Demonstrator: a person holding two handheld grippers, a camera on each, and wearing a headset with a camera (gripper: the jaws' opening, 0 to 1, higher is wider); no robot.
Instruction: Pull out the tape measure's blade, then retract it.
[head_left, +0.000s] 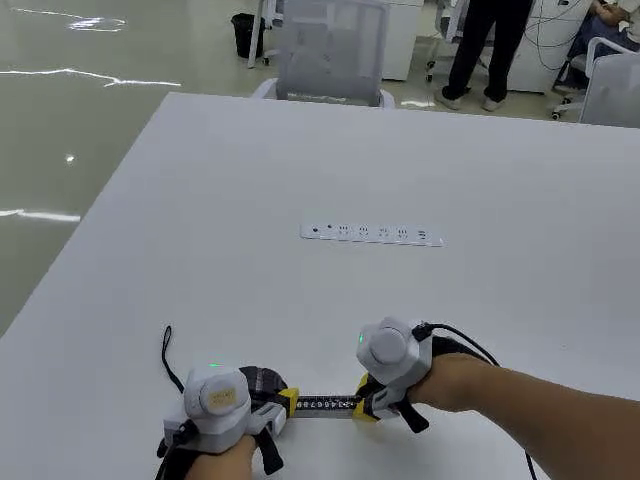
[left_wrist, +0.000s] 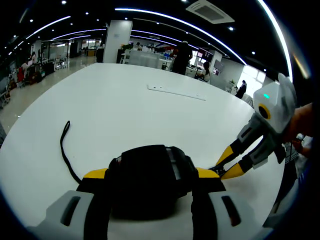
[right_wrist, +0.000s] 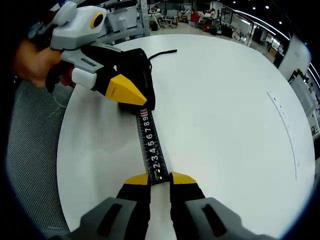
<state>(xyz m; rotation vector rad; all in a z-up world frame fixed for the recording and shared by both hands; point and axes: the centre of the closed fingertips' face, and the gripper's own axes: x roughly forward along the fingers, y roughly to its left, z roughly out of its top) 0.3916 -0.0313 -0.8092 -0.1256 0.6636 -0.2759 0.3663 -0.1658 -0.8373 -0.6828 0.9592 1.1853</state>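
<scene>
The black tape measure case (head_left: 262, 384) lies at the near edge of the white table (head_left: 300, 160), and my left gripper (head_left: 268, 408) is shut on it. In the left gripper view the case (left_wrist: 147, 180) sits between the yellow-tipped jaws of the left gripper (left_wrist: 150, 175). A short length of black blade (head_left: 326, 404) runs right from the case to my right gripper (head_left: 366, 406). The right gripper (right_wrist: 160, 178) is shut on the blade (right_wrist: 150, 145) at its end, with numbers up to 9 showing. The case's black strap (head_left: 168, 355) trails left on the table.
A white power strip (head_left: 370, 234) lies flat across the middle of the table. A mesh office chair (head_left: 330, 50) stands at the far edge, and a person (head_left: 490, 50) stands beyond it. The right gripper's cable (head_left: 470, 342) loops over the forearm.
</scene>
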